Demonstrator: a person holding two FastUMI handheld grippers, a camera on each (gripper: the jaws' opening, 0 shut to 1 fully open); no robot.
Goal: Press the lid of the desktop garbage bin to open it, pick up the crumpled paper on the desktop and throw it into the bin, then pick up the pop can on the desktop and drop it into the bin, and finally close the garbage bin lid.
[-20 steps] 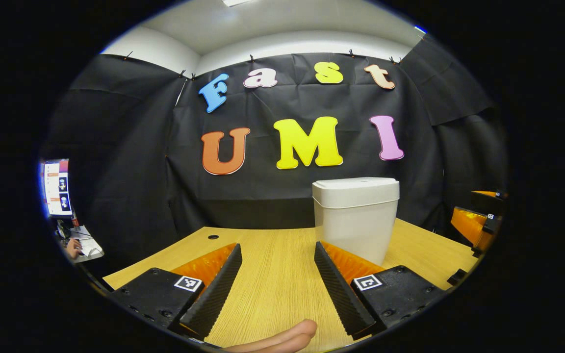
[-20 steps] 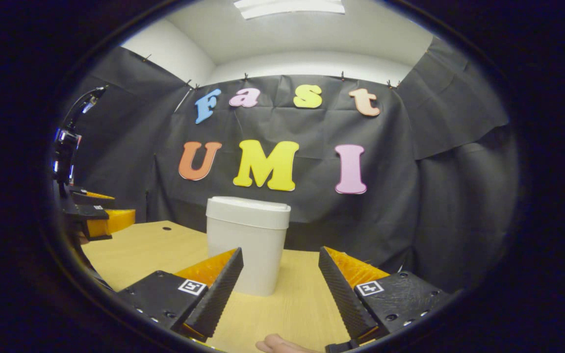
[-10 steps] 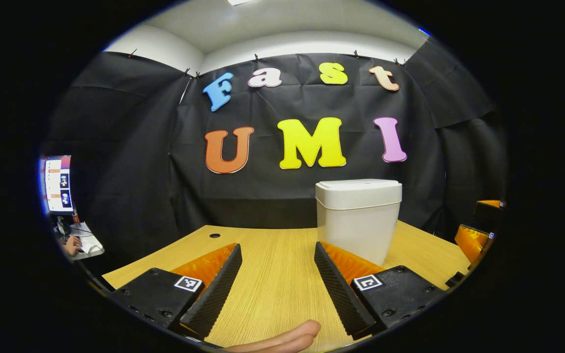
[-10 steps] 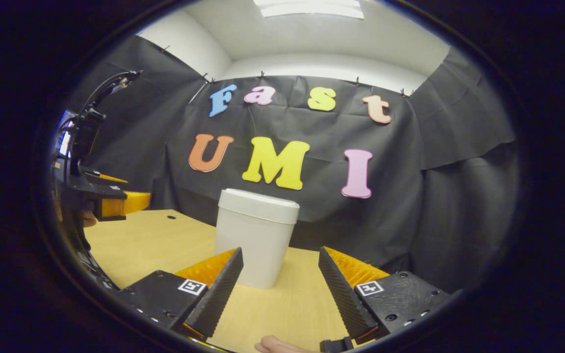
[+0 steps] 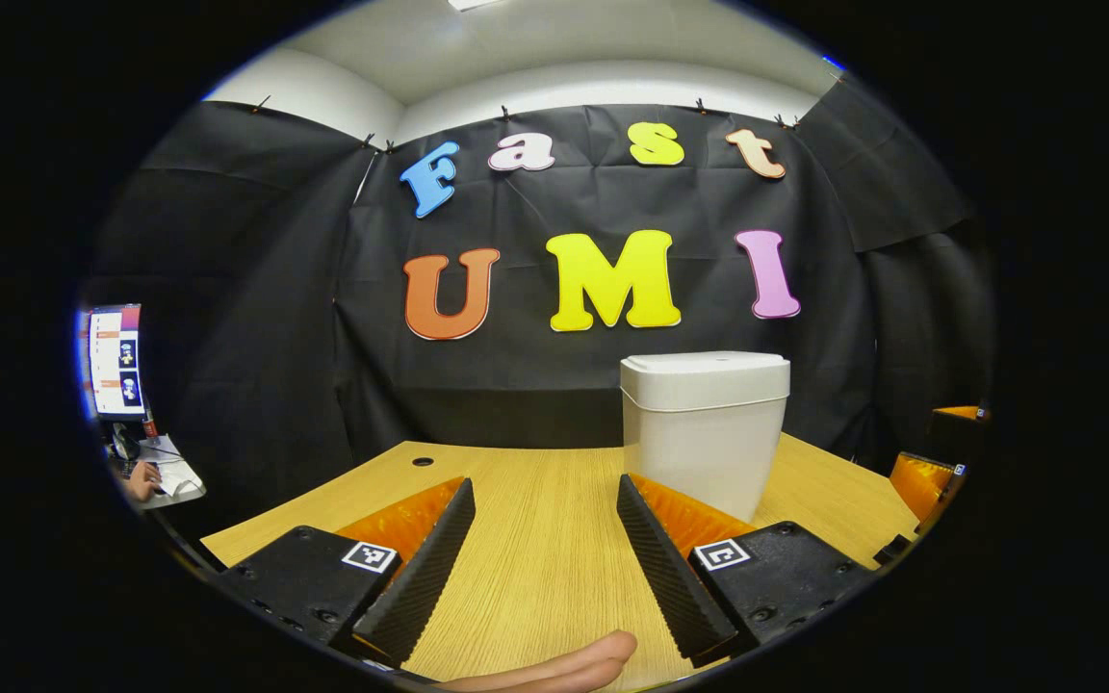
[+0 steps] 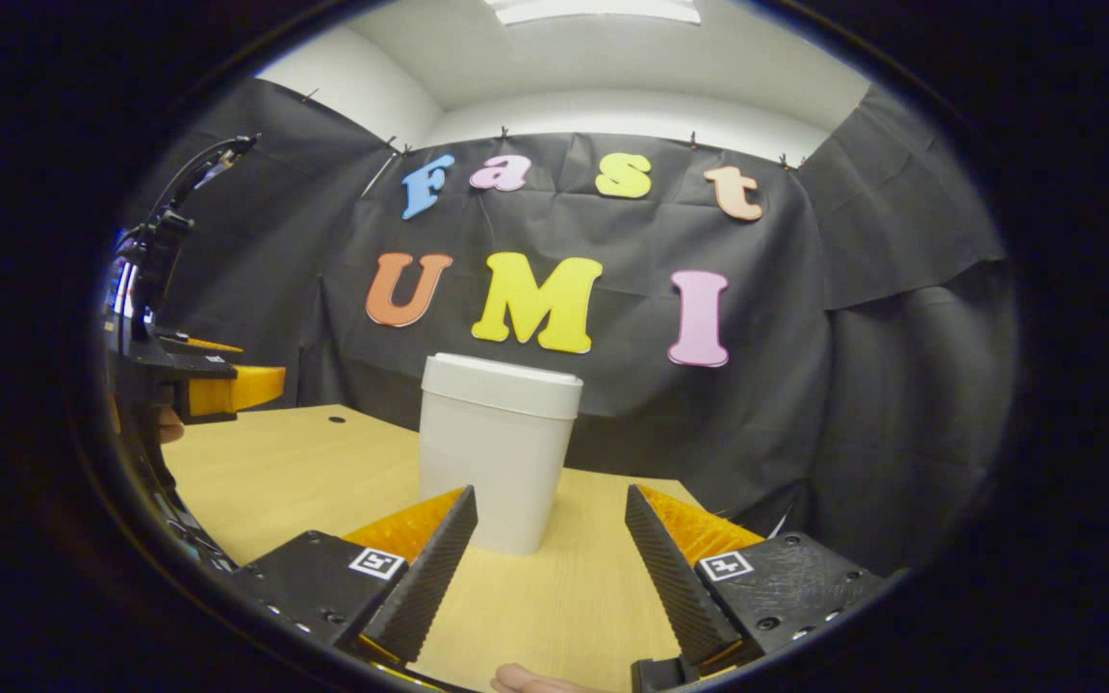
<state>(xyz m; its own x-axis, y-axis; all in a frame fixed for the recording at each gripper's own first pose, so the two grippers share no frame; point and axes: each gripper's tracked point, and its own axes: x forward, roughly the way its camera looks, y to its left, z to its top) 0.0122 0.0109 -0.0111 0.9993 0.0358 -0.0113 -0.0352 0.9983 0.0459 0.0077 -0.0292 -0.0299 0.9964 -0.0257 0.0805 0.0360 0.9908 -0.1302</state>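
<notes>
A white garbage bin [image 5: 704, 428] with its lid [image 5: 706, 366] down stands on the wooden desk [image 5: 535, 539], ahead and to the right of my left gripper [image 5: 545, 558]. That gripper hovers open above the desk with nothing between its fingers. In the right gripper view the same bin [image 6: 497, 452] stands just ahead and slightly left of my right gripper [image 6: 550, 568], which is open and holds nothing. The left gripper [image 6: 208, 385] also shows at the far left of the right gripper view, and the right gripper [image 5: 930, 472] sits at the far right edge of the left gripper view.
A small round hole [image 5: 422, 462] marks the desk's far left corner. A monitor [image 5: 116, 361] and a person's hand [image 5: 141, 481] lie beyond the booth on the left. A fingertip [image 5: 564, 664] shows at the bottom of the left gripper view.
The right gripper has swung a little, so the bin now sits higher and nearer in its view. The left gripper has barely moved. Both stay open.
</notes>
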